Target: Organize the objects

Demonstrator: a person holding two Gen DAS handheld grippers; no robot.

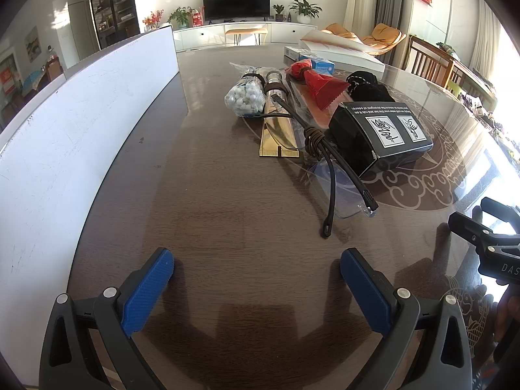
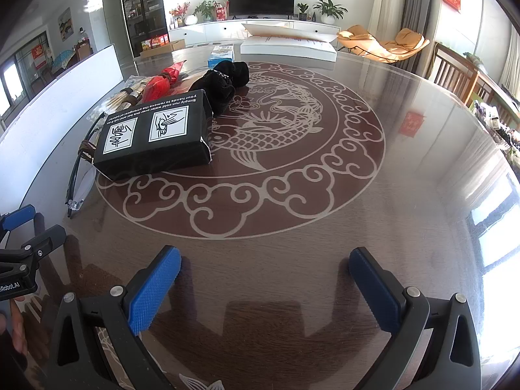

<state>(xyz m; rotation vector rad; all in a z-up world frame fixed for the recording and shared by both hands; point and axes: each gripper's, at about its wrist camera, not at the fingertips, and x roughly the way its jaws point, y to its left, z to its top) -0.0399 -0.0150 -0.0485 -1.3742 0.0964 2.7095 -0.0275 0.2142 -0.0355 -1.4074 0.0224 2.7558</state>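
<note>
One black box [image 2: 152,136], "Simply run cold water"

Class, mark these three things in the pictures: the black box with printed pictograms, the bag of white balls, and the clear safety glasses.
black box [image 2: 152,136]: right wrist view, on its printed top face.
bag of white balls [image 1: 245,97]: left wrist view, on the ball-filled middle.
safety glasses [image 1: 338,191]: left wrist view, on the clear lens.
</note>
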